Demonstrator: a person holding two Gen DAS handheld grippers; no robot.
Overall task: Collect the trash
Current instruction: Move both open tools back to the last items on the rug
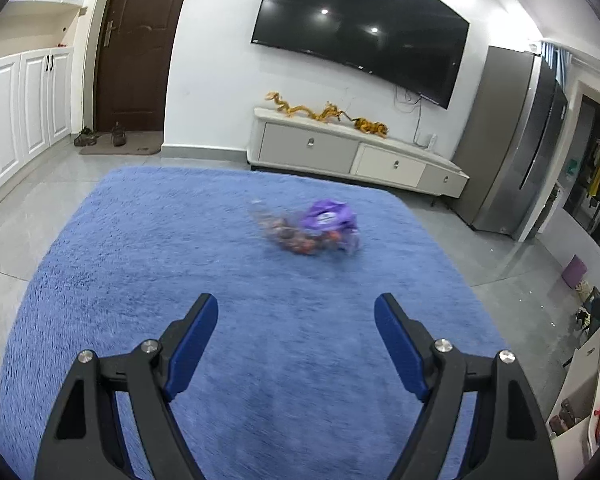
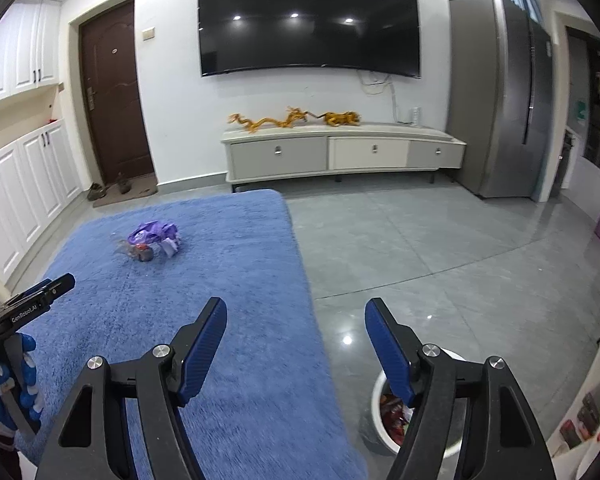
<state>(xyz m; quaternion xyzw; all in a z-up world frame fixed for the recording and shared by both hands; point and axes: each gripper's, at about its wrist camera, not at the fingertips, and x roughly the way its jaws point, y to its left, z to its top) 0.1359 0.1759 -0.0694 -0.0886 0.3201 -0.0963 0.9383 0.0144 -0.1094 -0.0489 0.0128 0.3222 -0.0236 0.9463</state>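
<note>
Both grippers hang above the blue rug (image 1: pixel 140 280) with nothing in them. Seen from its own camera, the left gripper (image 1: pixel 296 308) has its blue-padded fingers (image 1: pixel 196 344) spread wide over bare pile near the rug's near edge. The right gripper (image 2: pixel 296 312) is likewise parted and its jaws are opening; nothing sits between them. It straddles the rug's right edge, one finger over the pile and the other over the grey tiled floor (image 2: pixel 440 248).

A small heap of trash (image 1: pixel 312 230), purple wrapper on top with clear plastic and reddish bits beneath, lies on the rug toward its far edge, well apart from both tools. In the left view it is blurred; in the right view (image 2: pixel 152 240) it sits closer to the far left corner.

A white bin (image 2: pixel 380 412) stands on the floor just beside the rug's right edge, under the right gripper's outer finger, with red wrappers visible inside.

At the left rim of the right view, a blue-and-white glove (image 2: pixel 4 392) holds the left tool's handle.

Beyond the rug stand a low white cabinet (image 2: pixel 340 152), a wall television (image 2: pixel 308 20) and a brown door (image 2: pixel 112 92).
</note>
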